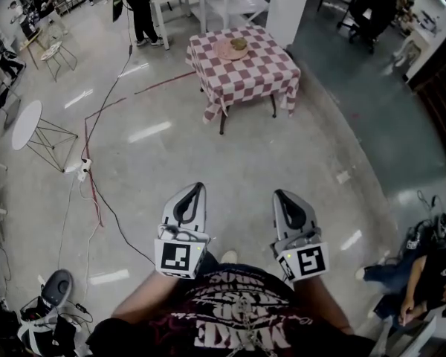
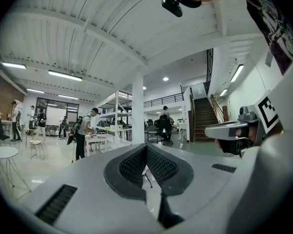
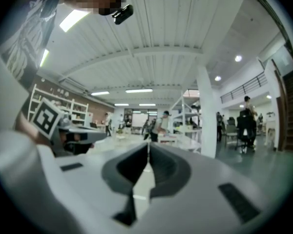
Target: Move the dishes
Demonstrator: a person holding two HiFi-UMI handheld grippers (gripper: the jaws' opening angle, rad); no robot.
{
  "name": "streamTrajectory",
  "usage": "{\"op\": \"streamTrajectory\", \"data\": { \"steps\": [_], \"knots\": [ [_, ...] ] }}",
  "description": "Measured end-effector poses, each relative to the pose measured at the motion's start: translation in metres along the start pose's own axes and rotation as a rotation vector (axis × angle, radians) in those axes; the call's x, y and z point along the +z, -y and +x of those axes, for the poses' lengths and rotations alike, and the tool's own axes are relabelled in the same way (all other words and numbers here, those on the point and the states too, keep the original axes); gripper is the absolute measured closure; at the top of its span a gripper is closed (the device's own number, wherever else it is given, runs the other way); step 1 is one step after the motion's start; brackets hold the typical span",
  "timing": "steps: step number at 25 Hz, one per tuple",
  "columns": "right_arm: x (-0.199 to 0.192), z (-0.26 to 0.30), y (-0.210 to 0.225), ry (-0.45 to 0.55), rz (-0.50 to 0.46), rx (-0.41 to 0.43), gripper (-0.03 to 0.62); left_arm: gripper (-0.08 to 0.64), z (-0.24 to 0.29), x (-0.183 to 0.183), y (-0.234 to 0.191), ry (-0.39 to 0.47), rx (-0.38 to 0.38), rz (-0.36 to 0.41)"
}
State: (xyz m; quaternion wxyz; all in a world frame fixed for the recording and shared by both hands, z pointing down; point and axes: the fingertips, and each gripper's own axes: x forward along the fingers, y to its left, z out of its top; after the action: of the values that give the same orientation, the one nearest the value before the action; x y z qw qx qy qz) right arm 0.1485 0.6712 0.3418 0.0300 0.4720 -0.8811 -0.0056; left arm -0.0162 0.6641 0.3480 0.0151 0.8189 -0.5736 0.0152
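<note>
Fingers (image 2: 134, 167) pressed together, empty, on left gripper (image 1: 198, 188) and right gripper (image 1: 279, 195); both level, parallel, facing checkered table (image 1: 262, 73).

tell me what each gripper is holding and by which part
Nothing is held. The left gripper and right gripper are shut and empty; the dishes sit on the table.

The table (image 1: 264, 76) stands ahead on the open floor, with the dishes (image 1: 233, 49) on its far half, toward the left corner. A pillar (image 1: 288, 2) rises just behind it. The left gripper (image 1: 196, 190) and right gripper (image 1: 281, 195) are side by side in the foreground, well short of the table. A round side table (image 1: 24, 125) sits far left, with a cable (image 1: 97, 195) lying on the floor beside it. A seated person (image 1: 424, 274) is at lower right.
</note>
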Motion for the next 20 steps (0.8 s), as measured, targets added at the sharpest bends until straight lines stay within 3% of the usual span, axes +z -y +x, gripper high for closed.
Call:
{"op": "streamTrajectory", "data": {
  "steps": [8,20],
  "knots": [
    [0.001,0.014,-0.004,-0.007,-0.002,0.047,0.557,0.535,0.006,0.008,-0.019,0.019,0.048,-0.008],
    [-0.006,0.074,0.007,-0.005,0.015,0.011,0.557,0.535,0.053,0.0,-0.062,-0.005,0.01,0.009]
  ]
}}
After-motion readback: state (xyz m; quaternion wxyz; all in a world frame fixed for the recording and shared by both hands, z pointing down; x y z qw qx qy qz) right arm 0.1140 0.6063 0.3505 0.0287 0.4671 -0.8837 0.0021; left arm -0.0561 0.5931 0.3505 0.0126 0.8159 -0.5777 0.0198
